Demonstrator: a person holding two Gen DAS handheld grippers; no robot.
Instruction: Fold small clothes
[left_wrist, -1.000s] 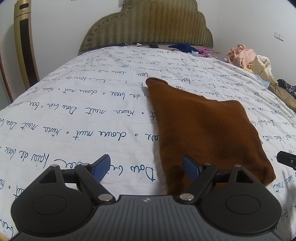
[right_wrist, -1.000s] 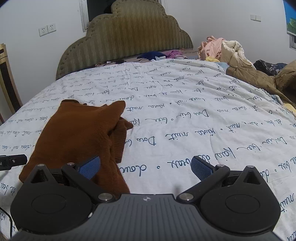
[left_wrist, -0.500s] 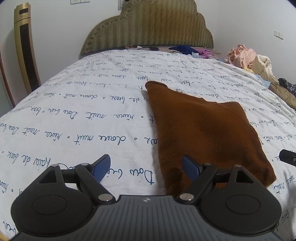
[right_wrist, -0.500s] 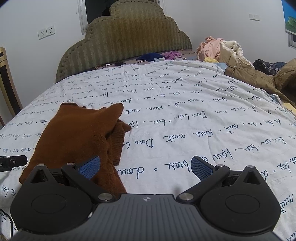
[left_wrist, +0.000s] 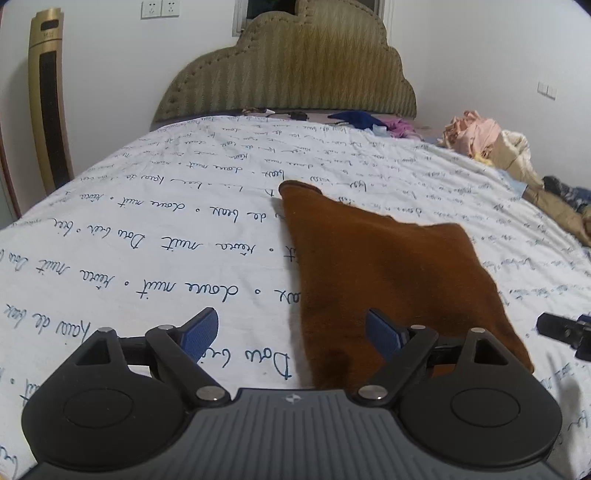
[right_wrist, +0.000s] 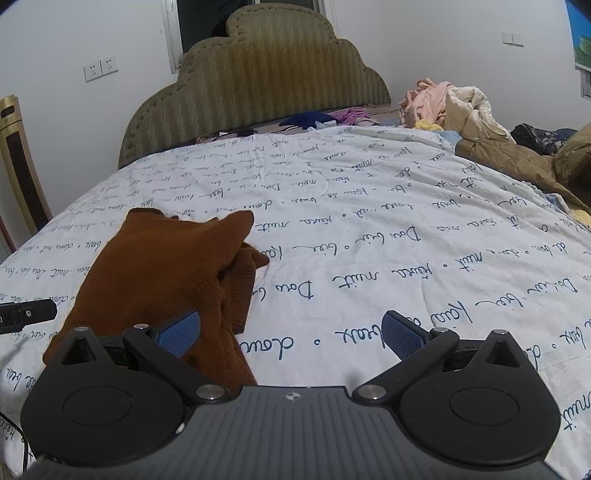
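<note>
The brown garment (left_wrist: 391, 280) is lying folded on the bed (left_wrist: 147, 236), on the white cover with blue handwriting, and it is sitting just where it was a second ago. The left gripper (left_wrist: 291, 328) is hanging over its near left edge with the fingers (left_wrist: 201, 330) spread wide, holding nothing; one pad is over the bare cover, the other over the brown cloth. The right gripper (right_wrist: 290, 332) is doing the same on the other side, fingers (right_wrist: 400, 334) wide and holding nothing, its left pad above the garment's (right_wrist: 159, 273) rumpled ribbed edge. Since the earlier views both grippers are easing back and tilting up a little (more of the olive headboard (left_wrist: 291, 70) and the wall sockets (left_wrist: 160, 9) is showing now). A heap of clothes (right_wrist: 458, 107) is sitting at the far right side of the bed.
</note>
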